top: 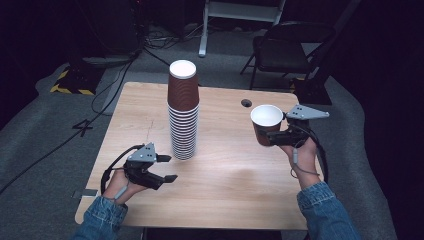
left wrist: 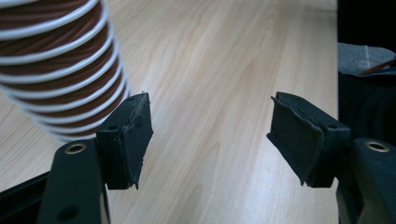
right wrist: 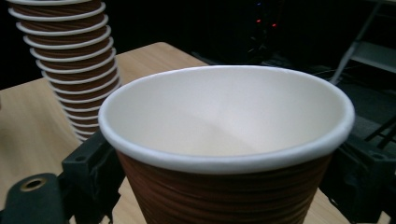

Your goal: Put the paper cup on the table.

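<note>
Two grippers are seen at the near edge of the wooden table (top: 225,195), each held in a hand with a denim sleeve. At roughly seven o'clock from the table's centre, the left gripper (top: 170,167) is held low over the wood, its jaws set apart with nothing between them; in the left gripper view bare tabletop is seen through the gap, and the base of the cup stack (left wrist: 60,70) is seen just beyond the jaw at the left of that view. At about three o'clock, the right gripper (top: 272,135) is clamped on a single brown paper cup (top: 266,124), which is held clear of the table, mouth up and tilted slightly. In the right gripper view the jaws are pressed against the cup's ribbed wall on both sides. Farther off, near centre, the tall stack of nested cups is found standing upright. At one o'clock, beyond the table, a folding chair (top: 285,47) is noted.
</note>
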`<move>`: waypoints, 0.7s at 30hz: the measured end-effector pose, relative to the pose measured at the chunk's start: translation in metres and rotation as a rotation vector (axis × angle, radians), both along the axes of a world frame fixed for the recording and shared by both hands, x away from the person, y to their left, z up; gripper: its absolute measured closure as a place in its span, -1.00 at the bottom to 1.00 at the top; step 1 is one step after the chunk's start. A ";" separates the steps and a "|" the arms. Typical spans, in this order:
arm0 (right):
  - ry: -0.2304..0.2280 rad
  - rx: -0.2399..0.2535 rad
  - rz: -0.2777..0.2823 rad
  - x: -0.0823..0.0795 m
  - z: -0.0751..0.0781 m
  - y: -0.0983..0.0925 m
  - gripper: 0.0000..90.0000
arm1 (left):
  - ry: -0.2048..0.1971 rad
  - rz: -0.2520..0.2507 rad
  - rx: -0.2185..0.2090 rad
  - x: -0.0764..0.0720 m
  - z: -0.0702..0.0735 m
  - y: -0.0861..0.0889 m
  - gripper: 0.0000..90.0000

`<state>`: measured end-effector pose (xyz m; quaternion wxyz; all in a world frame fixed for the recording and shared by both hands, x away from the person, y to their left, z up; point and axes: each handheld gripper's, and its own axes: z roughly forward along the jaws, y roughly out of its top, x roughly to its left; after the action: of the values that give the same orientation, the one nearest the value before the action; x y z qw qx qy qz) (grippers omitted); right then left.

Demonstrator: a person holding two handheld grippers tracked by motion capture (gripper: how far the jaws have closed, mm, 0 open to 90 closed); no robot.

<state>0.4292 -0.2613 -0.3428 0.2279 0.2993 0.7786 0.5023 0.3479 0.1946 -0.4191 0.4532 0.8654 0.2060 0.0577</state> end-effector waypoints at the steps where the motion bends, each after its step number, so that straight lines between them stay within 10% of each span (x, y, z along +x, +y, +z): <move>1: -0.003 -0.001 -0.015 0.001 -0.003 -0.003 -0.73 | 0.007 0.013 -0.004 0.001 -0.001 0.003 -0.34; 21: 0.019 0.057 -0.177 0.016 -0.064 -0.023 -0.75 | 0.066 0.274 0.042 0.018 -0.027 0.031 -0.35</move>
<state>0.4448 -0.2842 -0.4069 0.2555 0.3781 0.7365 0.4993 0.3659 0.2258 -0.4465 0.4159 0.8398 0.3358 0.0950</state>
